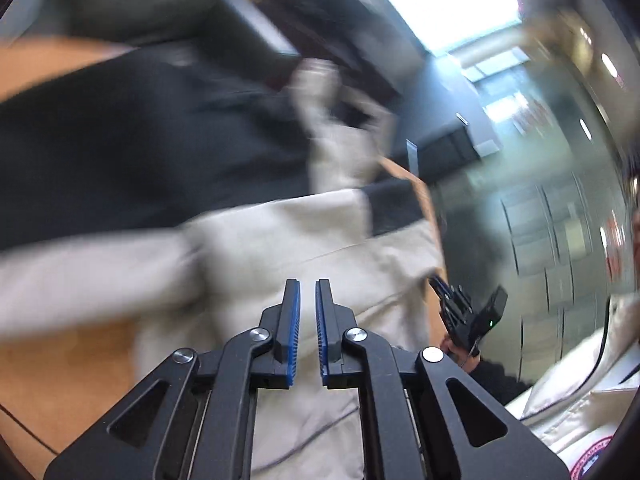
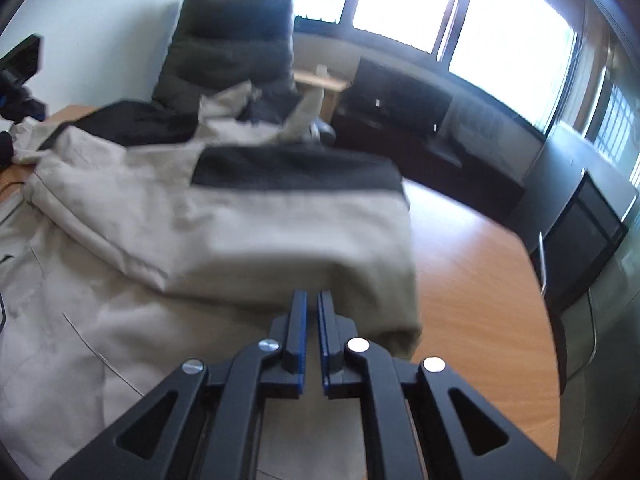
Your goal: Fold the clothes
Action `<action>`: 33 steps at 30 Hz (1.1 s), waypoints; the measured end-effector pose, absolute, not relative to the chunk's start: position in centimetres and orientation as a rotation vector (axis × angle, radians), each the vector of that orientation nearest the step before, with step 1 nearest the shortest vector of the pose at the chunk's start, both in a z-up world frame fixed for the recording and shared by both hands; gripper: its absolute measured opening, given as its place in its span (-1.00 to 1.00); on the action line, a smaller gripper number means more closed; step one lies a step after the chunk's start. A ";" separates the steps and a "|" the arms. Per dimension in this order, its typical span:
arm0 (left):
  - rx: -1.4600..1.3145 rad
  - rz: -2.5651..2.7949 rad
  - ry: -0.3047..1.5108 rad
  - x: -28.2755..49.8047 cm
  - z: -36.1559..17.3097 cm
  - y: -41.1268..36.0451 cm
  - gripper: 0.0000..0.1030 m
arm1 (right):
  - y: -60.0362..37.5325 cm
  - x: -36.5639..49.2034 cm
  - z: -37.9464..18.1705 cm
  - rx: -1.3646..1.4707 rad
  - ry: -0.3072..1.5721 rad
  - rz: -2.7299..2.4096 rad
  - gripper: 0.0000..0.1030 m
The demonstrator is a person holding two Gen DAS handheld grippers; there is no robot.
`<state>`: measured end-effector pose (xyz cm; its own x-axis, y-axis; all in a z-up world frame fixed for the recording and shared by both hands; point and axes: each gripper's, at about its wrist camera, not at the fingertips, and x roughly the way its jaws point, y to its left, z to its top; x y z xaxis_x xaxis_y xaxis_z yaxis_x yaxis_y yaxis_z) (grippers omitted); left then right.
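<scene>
Jacket (image 2: pixel 224 240) lies on the table (image 2: pixel 480 280), sleeve folded across its body. Right gripper (image 2: pixel 312 300) hangs over the folded edge, jaws slightly parted, empty. Left gripper (image 1: pixel 307 288) likewise: narrow gap, nothing held, cloth directly ahead below.

Jacket (image 2: pixel 224 248): lies on the table (image 2: pixel 480 288), folded part on top of the flat part.
Table's bare part: right of the jacket.
Chair (image 2: pixel 232 48): behind the table.
Cabinet (image 2: pixel 400 96): right of the chair, under the windows (image 2: pixel 512 24).
</scene>
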<state>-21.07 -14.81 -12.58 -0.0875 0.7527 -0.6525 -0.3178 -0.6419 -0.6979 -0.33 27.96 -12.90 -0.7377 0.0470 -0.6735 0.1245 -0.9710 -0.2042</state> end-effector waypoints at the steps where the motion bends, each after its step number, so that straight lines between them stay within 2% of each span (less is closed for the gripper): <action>1: -1.415 1.797 -0.459 -21.9 -12.3 -13.0 -0.69 | 28.3 -0.8 -12.4 1.115 0.340 -2.892 -0.55; 2: -1.412 1.783 -0.434 -22.5 -12.5 -11.5 -0.64 | 28.6 -1.3 -12.3 1.135 0.307 -2.901 -0.44; 4: -1.406 1.755 -0.385 -23.8 -12.9 -8.4 -0.62 | 28.9 -2.3 -12.8 1.223 0.232 -2.864 -0.44; 7: -1.444 1.780 -0.385 -24.8 -13.9 -8.0 -0.47 | 27.9 -1.4 -12.1 1.203 0.132 -2.793 -0.45; 9: -1.472 1.820 -0.435 -24.8 -14.6 -9.9 -0.20 | 27.2 -0.9 -11.5 1.190 0.088 -2.755 -0.31; 11: -1.494 1.851 -0.465 -24.7 -15.2 -11.6 -0.03 | 26.4 -0.5 -10.9 1.177 0.127 -2.756 0.32; 13: -1.498 1.861 -0.497 -24.2 -15.3 -13.1 0.00 | 25.5 -0.2 -10.3 1.161 0.210 -2.750 0.50; 16: -1.488 1.873 -0.539 -23.6 -15.3 -14.8 0.02 | 21.3 0.4 -11.7 1.074 0.717 -2.622 0.56; 19: -1.442 1.877 -0.570 -23.4 -15.0 -15.2 0.12 | 17.0 0.6 -14.4 0.984 1.097 -2.422 0.57; 25: -1.388 1.883 -0.613 -22.6 -14.3 -16.8 0.14 | 7.1 -0.1 -15.3 0.781 1.156 -2.311 0.56; 33: -1.362 1.929 -0.637 -20.6 -13.1 -22.4 0.17 | -5.3 -2.4 -17.7 0.662 1.224 -2.204 0.56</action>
